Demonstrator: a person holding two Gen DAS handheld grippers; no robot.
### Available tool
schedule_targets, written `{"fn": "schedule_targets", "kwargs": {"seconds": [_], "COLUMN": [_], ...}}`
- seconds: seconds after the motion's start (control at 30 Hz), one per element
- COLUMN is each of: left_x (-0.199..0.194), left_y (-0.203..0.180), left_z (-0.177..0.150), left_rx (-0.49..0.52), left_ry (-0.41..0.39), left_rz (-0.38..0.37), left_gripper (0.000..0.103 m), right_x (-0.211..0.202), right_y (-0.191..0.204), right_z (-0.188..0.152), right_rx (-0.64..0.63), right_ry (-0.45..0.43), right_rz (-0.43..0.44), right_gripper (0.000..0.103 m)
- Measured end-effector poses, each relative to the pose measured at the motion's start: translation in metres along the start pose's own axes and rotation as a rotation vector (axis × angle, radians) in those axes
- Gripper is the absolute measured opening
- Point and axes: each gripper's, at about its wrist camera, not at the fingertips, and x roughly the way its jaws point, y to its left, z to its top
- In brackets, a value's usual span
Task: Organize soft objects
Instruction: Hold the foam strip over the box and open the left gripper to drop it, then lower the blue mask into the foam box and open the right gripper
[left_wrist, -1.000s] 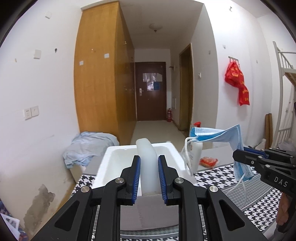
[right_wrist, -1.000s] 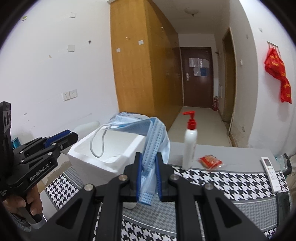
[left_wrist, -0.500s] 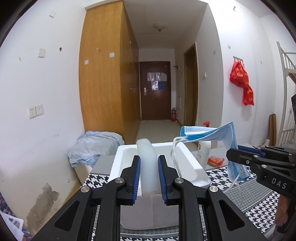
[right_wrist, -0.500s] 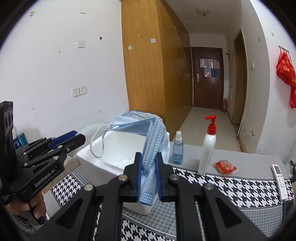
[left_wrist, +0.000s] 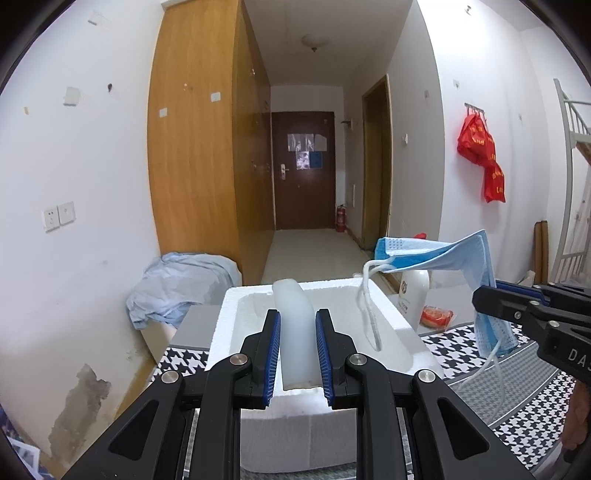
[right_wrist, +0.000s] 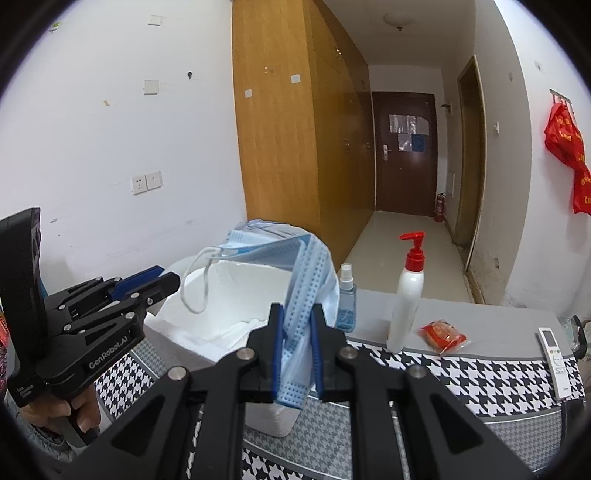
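The left tool (left_wrist: 297, 354) is clamped on a pale, translucent soft block (left_wrist: 295, 332), which stands upright between the blue pads (left_wrist: 274, 354) at the lower centre of the left wrist view, just above the white foam box (left_wrist: 402, 343); the block looks light and squashy, bulging slightly above the pads, so a gentle hold across its middle seems enough, and a harder squeeze would probably deform it.

The right tool (right_wrist: 297, 350) is closed on a blue face mask (right_wrist: 306, 280), at the centre of the right wrist view; the mask is thin pleated fabric, almost weightless and quite limp; it folds over the pads and droops, one white ear loop (right_wrist: 199, 280) dangling at centre left over the open box; the loop could likely snag on the box rim, so the bunched body of the mask is the better place to hold, as it is now.

The box sits on the houndstooth-covered bench (right_wrist: 480, 373); to the right of it stand a small spray bottle (right_wrist: 347, 295) and a red-topped pump bottle (right_wrist: 408, 295); a red snack packet (right_wrist: 443, 332) and a remote control (right_wrist: 556, 347) lie further right.
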Motion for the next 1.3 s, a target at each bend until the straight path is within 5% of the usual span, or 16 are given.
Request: {"fn": "schedule_targets", "kwargs": {"seconds": [0.47, 0.53, 0.6, 0.8, 1.3], "left_x": [0.029, 0.028, 0.026, 0.015, -0.005], "left_y": [0.009, 0.009, 0.010, 0.016, 0.046], "left_z": [-0.002, -0.001, 0.000, -0.001, -0.004], "left_rx": [-0.022, -0.025, -0.031, -0.039, -0.067], "left_ry": [0.057, 0.053, 0.045, 0.003, -0.030], "left_rz": [-0.008, 0.003, -0.006, 0.028, 0.106], "left_gripper": [0.025, 0.039, 0.078, 0.101, 0.102], "right_x": [0.007, 0.007, 0.006, 0.006, 0.018], "right_y": [-0.007, -0.007, -0.007, -0.002, 0.014], "right_z": [0.003, 0.004, 0.005, 0.007, 0.014], "right_rx": [0.018, 0.020, 0.021, 0.011, -0.029], "right_ry": [0.017, 0.016, 0.016, 0.014, 0.028], "right_rz": [-0.038, -0.043, -0.044, -0.042, 0.006], "right_gripper": [0.017, 0.017, 0.017, 0.017, 0.017]}}
